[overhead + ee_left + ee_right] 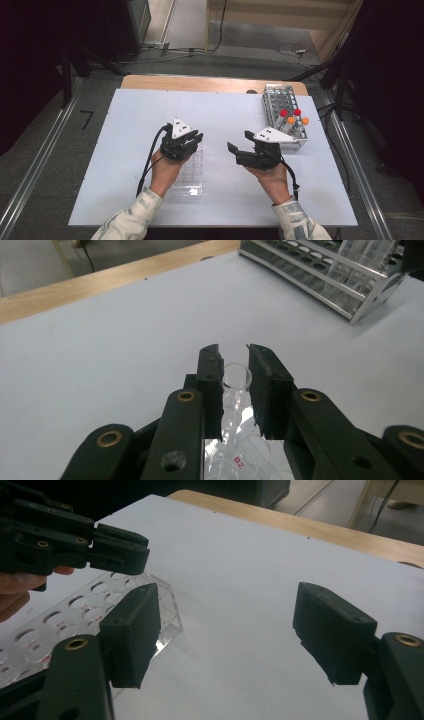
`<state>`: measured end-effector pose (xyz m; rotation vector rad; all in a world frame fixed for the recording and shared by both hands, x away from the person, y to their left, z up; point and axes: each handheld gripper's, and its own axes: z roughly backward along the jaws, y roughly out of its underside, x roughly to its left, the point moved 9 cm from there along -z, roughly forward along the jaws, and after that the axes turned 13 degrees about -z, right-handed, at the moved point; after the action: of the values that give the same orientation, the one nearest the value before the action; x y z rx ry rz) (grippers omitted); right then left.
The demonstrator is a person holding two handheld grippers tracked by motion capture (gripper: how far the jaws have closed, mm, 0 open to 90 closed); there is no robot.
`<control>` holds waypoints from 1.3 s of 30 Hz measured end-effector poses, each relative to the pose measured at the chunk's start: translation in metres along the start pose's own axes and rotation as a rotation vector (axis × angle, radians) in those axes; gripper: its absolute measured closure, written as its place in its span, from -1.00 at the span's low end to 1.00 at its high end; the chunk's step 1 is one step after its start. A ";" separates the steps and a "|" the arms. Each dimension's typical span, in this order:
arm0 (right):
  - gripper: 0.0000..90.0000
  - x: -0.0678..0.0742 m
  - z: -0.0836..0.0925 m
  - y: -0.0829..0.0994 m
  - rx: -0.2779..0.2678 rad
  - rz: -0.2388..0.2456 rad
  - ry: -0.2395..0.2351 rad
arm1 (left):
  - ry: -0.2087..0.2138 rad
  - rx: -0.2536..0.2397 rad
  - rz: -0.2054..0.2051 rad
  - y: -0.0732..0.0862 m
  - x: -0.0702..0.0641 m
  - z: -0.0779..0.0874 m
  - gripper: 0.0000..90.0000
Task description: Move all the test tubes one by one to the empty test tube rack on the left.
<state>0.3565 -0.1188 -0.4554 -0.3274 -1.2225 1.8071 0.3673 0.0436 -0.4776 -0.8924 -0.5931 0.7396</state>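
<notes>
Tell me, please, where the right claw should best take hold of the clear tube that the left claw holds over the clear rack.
Probably the open top end. The clear tube stands roughly upright between the left claw pads, its rim just above them and its lower part over the clear rack. The right claw is open with nothing in it; it should come from the side and close just under the rim, gently, since glass or plastic cannot be told.

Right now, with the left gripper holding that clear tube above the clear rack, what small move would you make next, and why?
Probably lower the left gripper straight down. Its fingers clamp a clear tube whose lower end points at the clear rack, near the hole marked B2. The right gripper is open and holds nothing.
</notes>
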 end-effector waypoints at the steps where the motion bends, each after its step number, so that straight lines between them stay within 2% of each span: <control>1: -0.44 -0.001 0.000 0.000 0.000 0.000 0.000 | 0.000 -0.001 0.004 0.001 0.000 -0.001 0.69; 3: -0.44 -0.005 0.000 0.001 0.005 -0.001 0.010 | 0.007 0.004 0.010 0.002 0.000 -0.001 0.68; 6: -0.43 -0.013 0.000 0.003 0.005 -0.012 0.029 | 0.018 0.000 0.018 0.002 -0.001 0.000 0.54; 12: -0.41 -0.033 0.009 0.002 -0.011 -0.036 0.069 | 0.045 -0.067 0.097 -0.006 0.006 0.010 0.13; 16: -0.40 -0.054 0.020 0.001 -0.026 -0.068 0.106 | 0.045 -0.078 0.135 -0.007 0.010 0.014 -0.16; 21: -0.38 -0.077 0.038 -0.003 -0.065 -0.085 0.167 | 0.017 -0.077 0.134 -0.005 0.014 0.016 -0.35; 27: -0.34 -0.099 0.051 -0.003 -0.088 -0.118 0.215 | 0.006 -0.080 0.136 -0.004 0.016 0.018 -0.38; 30: -0.34 -0.111 0.053 -0.002 -0.084 -0.129 0.255 | 0.020 -0.089 0.156 -0.005 0.017 0.019 -0.43; 33: -0.32 -0.123 0.052 0.002 -0.080 -0.151 0.280 | 0.009 -0.091 0.161 -0.005 0.018 0.020 -0.50; 39: 0.07 -0.141 0.042 0.011 -0.066 -0.140 0.339 | 0.005 -0.085 0.157 -0.004 0.018 0.019 -0.53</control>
<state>0.4026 -0.2563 -0.4806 -0.5485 -1.0391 1.5208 0.3652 0.0650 -0.4619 -1.0274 -0.5583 0.8579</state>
